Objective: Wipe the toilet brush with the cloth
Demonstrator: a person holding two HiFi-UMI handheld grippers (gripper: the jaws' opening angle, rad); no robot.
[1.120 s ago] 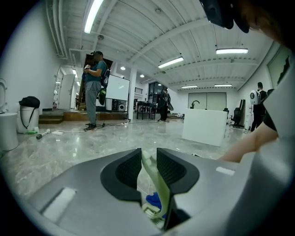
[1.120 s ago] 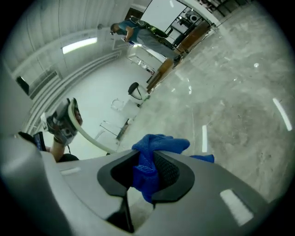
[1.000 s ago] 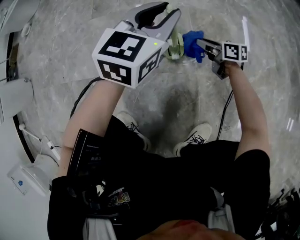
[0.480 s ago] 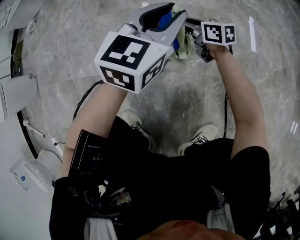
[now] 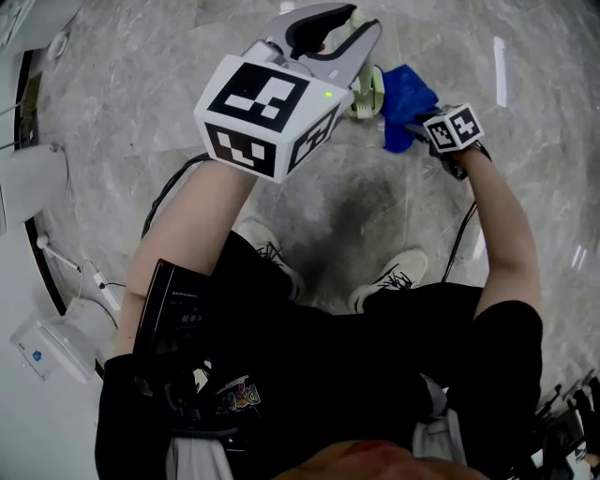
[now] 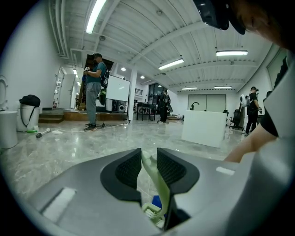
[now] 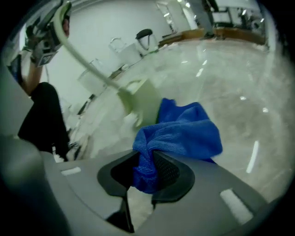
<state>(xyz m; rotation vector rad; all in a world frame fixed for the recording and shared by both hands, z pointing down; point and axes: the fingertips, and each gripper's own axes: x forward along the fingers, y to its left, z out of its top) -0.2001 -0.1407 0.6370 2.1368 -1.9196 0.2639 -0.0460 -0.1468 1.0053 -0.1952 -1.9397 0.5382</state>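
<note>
Locate the left tool (image 5: 339, 26) at the top of the head view, raised in front of the person. Read its state in the left gripper view: pads closed on the pale green handle of the brush (image 6: 156, 183), jaws kept a little apart by that handle. Follow the handle down from the pads to the brush head, hanging above the grey marble floor (image 5: 356, 206)

Locate the right tool (image 5: 419, 125) to the right of the brush head and lower in the head view. Read its state in the right gripper view: pads shut on a bunched fold of the blue cloth (image 7: 182, 131), with the rest of the cloth spilling forward past the jaw tips. Note the cloth just beside the brush head, on its right in the head view; contact between the two not determinable

Note the white shoes (image 5: 389, 277) on the floor below both tools, and a black cable (image 5: 167, 190) at the left. In the left gripper view, note a bin (image 6: 28, 117) at the left edge, a white block (image 6: 203, 126) at the right, and people (image 6: 94, 90) standing further back in the hall
</note>
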